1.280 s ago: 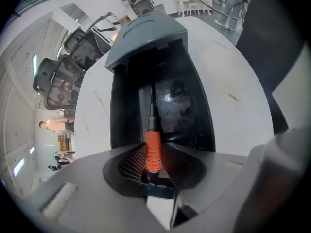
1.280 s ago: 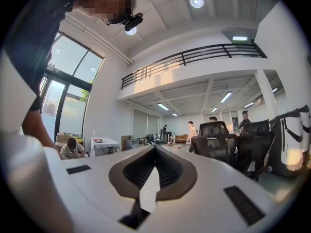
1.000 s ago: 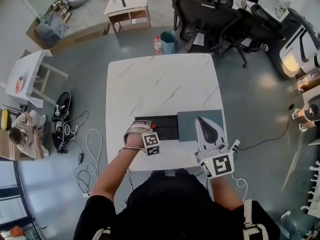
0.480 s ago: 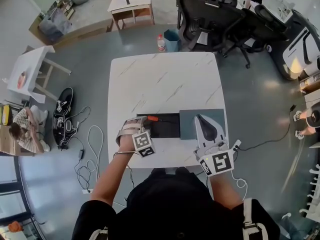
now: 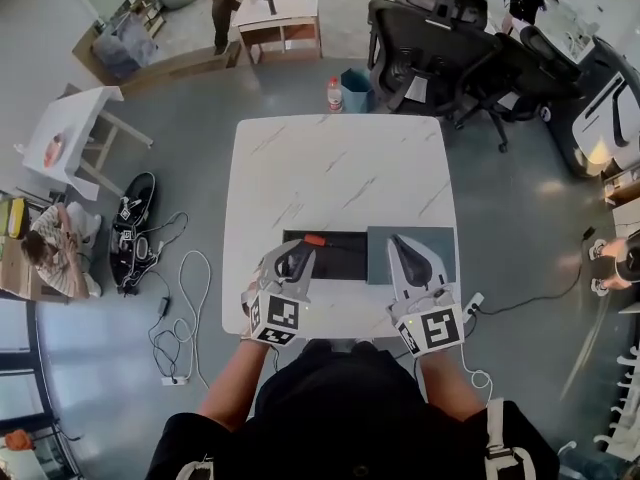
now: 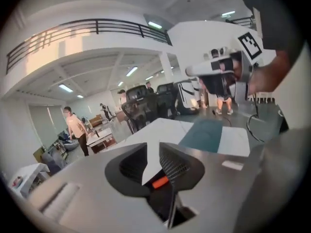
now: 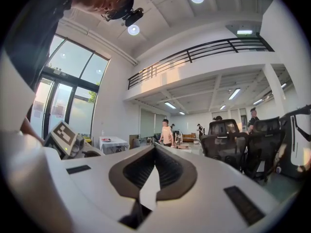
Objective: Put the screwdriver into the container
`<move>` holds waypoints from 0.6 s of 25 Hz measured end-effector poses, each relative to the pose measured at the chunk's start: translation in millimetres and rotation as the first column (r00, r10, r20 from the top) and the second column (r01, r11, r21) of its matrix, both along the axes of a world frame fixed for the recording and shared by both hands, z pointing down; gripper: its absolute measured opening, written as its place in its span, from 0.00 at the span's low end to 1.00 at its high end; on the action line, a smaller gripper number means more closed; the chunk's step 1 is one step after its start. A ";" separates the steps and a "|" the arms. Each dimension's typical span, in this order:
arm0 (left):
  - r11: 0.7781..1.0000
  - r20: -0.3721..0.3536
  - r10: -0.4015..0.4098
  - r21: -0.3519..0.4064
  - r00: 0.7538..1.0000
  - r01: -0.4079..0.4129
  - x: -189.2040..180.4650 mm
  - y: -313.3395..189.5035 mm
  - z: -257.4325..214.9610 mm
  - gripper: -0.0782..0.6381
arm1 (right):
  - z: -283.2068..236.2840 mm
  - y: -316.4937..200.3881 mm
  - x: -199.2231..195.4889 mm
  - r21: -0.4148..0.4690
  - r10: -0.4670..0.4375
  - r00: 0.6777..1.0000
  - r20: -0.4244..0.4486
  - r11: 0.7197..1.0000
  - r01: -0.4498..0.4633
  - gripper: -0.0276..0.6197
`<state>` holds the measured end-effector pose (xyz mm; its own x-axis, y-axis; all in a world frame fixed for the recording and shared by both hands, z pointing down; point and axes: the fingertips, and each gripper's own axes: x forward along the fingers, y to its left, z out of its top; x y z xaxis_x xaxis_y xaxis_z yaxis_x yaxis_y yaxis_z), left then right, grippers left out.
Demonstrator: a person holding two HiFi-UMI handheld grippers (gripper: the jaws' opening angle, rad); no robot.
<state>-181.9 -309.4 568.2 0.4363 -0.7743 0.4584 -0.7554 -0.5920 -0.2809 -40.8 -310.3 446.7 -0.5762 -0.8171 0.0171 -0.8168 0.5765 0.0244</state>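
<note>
The orange-handled screwdriver (image 5: 315, 239) lies in the black rectangular container (image 5: 345, 261), by its far wall, so the left gripper (image 5: 296, 256) carries nothing and its jaws are closing. The right gripper (image 5: 400, 243), apparently unneeded, is pinched together, empty.

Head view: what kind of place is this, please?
Probably an open workshop or office hall: black office chairs beyond a white marble-patterned table, cables on the grey floor, and a railed upper gallery in the right gripper view.

shaft of screwdriver (image 6: 160, 182) behind left claw (image 6: 153, 150)
</note>
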 end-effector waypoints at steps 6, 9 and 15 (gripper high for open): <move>0.979 -0.213 -0.106 0.147 0.971 0.139 -10.8 12.2 -65.7 0.12 | -3.3 4.8 -13.5 0.017 -0.029 1.000 -0.004 0.999 0.030 0.05; 0.971 -0.373 -0.090 0.171 0.923 0.164 -17.2 18.8 -89.9 0.12 | -7.1 6.2 -16.2 0.031 -0.027 1.000 0.007 0.999 0.027 0.05; 0.959 -0.449 -0.063 0.220 0.891 0.178 -17.0 20.2 -118.1 0.12 | -23.0 3.7 -18.2 0.076 -0.031 0.999 0.024 0.997 0.029 0.05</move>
